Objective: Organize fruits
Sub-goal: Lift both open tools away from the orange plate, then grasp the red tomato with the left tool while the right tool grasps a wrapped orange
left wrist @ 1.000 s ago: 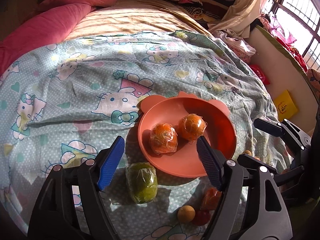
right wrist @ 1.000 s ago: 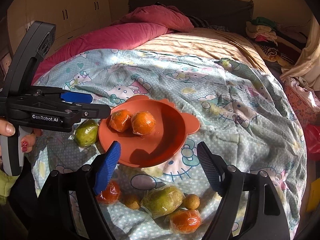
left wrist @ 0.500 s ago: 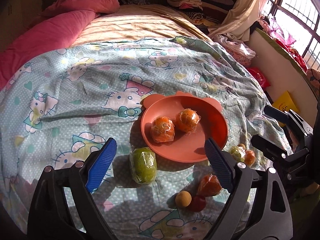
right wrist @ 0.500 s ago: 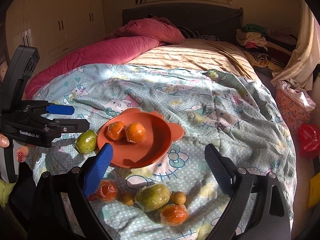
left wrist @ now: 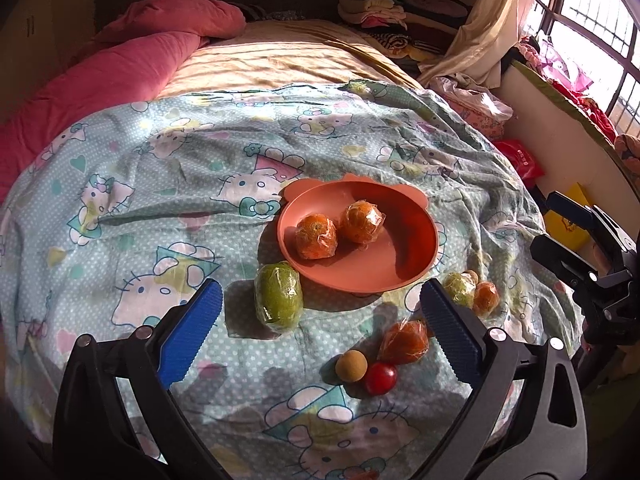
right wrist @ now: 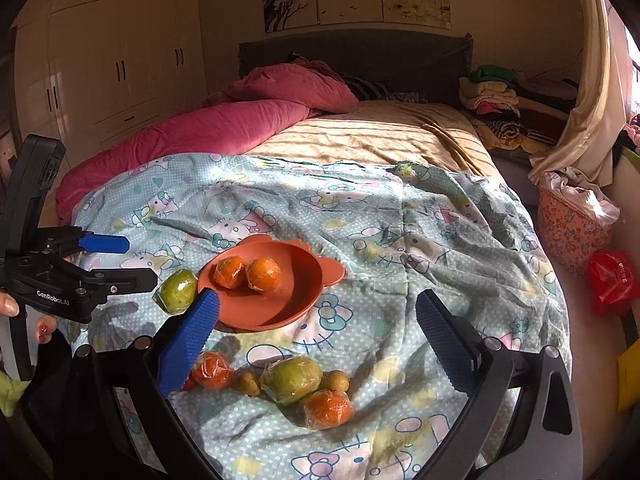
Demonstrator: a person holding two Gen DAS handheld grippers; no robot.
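Bed [right wrist: 384, 136]: tan sheet at the far end, pink quilt [right wrist: 208, 136] along its left side, cartoon-cat coverlet [left wrist: 168, 184] over the near half. On the coverlet: orange plate [left wrist: 400, 264] ahead of the left gripper [left wrist: 320, 324]; green wrapped fruit [left wrist: 279, 297] touching the plate's near-left rim; wrapped orange [left wrist: 405, 341], tan ball [left wrist: 351, 366] and red ball [left wrist: 380, 378] clustered beside its right finger.

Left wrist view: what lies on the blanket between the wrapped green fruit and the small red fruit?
Only bare cartoon-print blanket between the wrapped green fruit and the small red fruit, beside a tan ball.
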